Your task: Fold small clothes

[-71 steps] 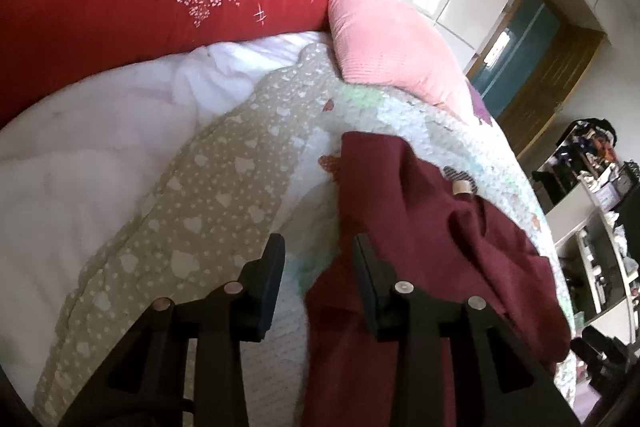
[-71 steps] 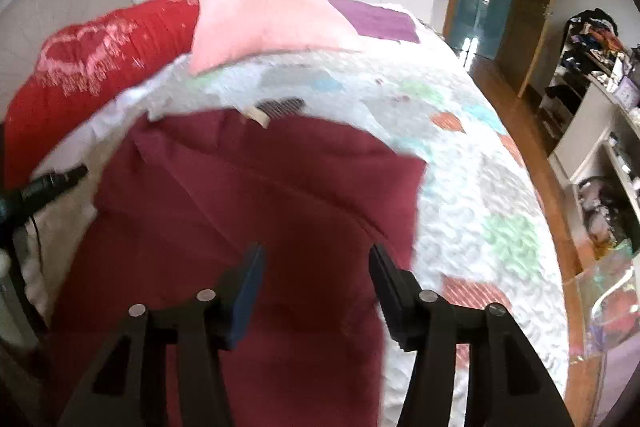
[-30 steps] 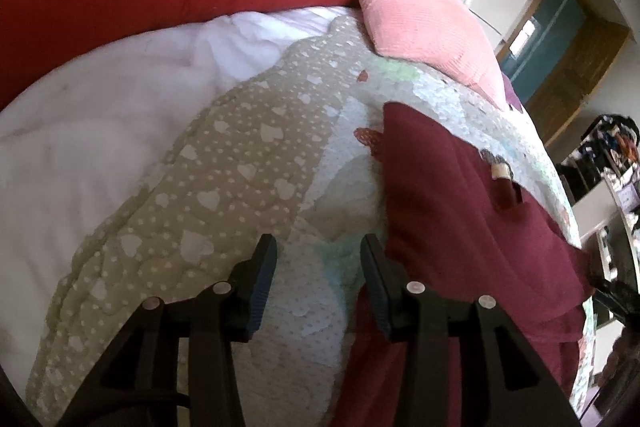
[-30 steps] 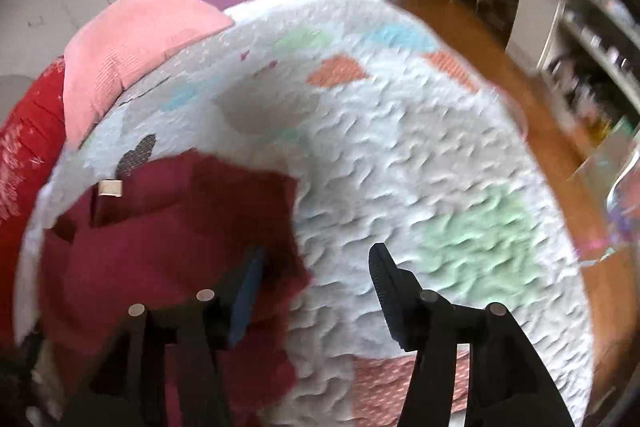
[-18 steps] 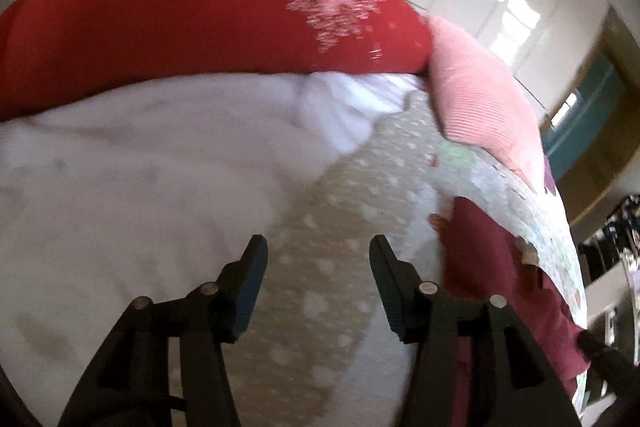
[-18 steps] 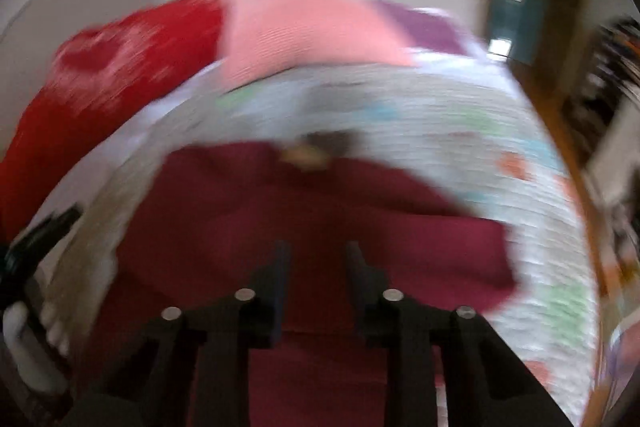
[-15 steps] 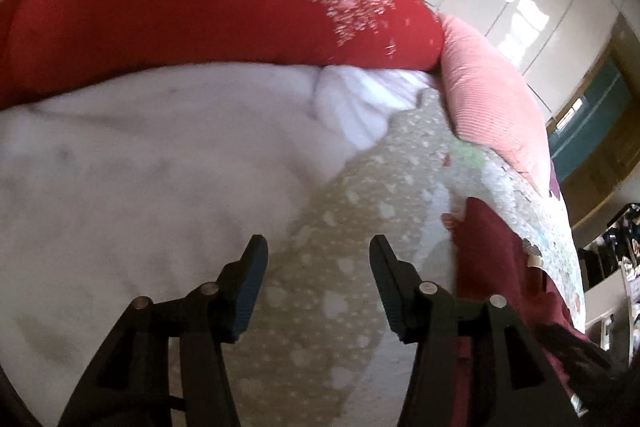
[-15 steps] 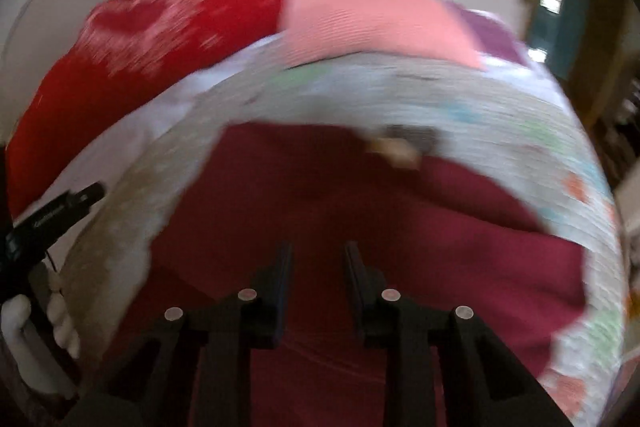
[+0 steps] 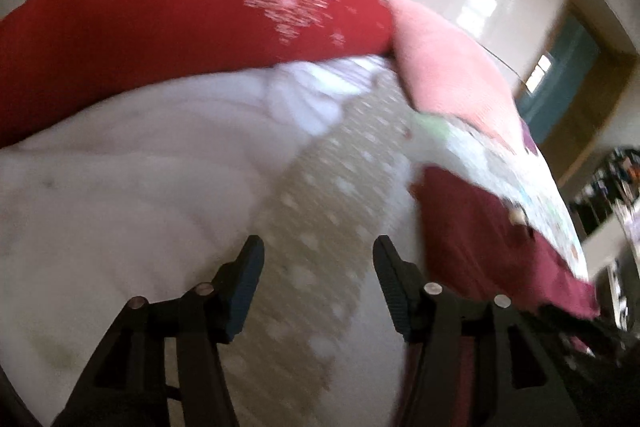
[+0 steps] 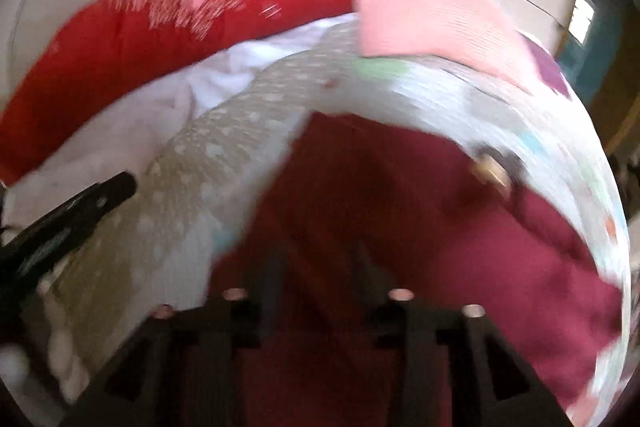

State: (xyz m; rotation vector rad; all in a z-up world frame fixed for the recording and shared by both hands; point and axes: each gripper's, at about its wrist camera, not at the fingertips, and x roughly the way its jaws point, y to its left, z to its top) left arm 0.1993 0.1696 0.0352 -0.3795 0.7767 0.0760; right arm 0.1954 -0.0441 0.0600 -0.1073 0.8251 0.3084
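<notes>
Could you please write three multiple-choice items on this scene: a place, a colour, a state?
1. The dark maroon cloth garment lies where from the left gripper? A) left B) right C) between its fingers
2. The ribbed pillow beside the big red floral cushion is: A) blue B) green C) pink
3. The left gripper is: A) open, empty B) shut on the garment C) shut on the pillow
1 B, it lies beyond the right finger; 2 C, plainly pink; 3 A, its gap shows only beige dotted quilt.
</notes>
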